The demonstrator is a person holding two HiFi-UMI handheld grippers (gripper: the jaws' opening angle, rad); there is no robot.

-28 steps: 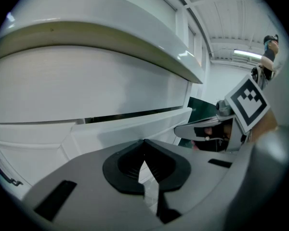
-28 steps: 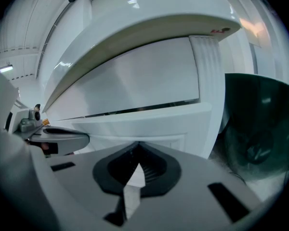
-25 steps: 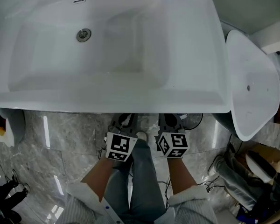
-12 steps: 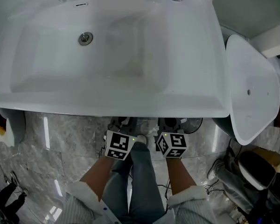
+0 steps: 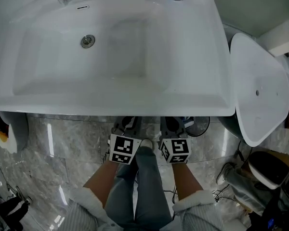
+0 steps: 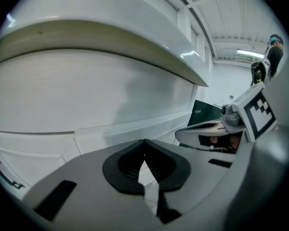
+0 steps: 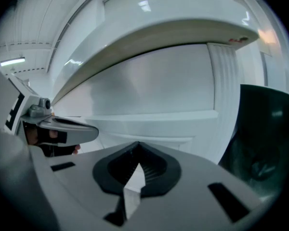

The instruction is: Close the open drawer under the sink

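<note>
Head view: I'm holding the left gripper point(image 5: 126, 129) and right gripper point(image 5: 173, 128) side by side, tucked under the sink point(image 5: 111, 103) front rim.
Left gripper view: jaws are pressing together, empty, pointing at the white drawer point(image 6: 86, 97) front, which is running left-right close ahead.
Right gripper view: jaws are sitting closed, empty, facing the same panel.

sleeves point(image 5: 84, 203) — pale, ribbed, fleecy cuffs | jeans point(image 5: 144, 191) — grey-blue | marker cubes point(image 5: 124, 150) black-and-white
</note>
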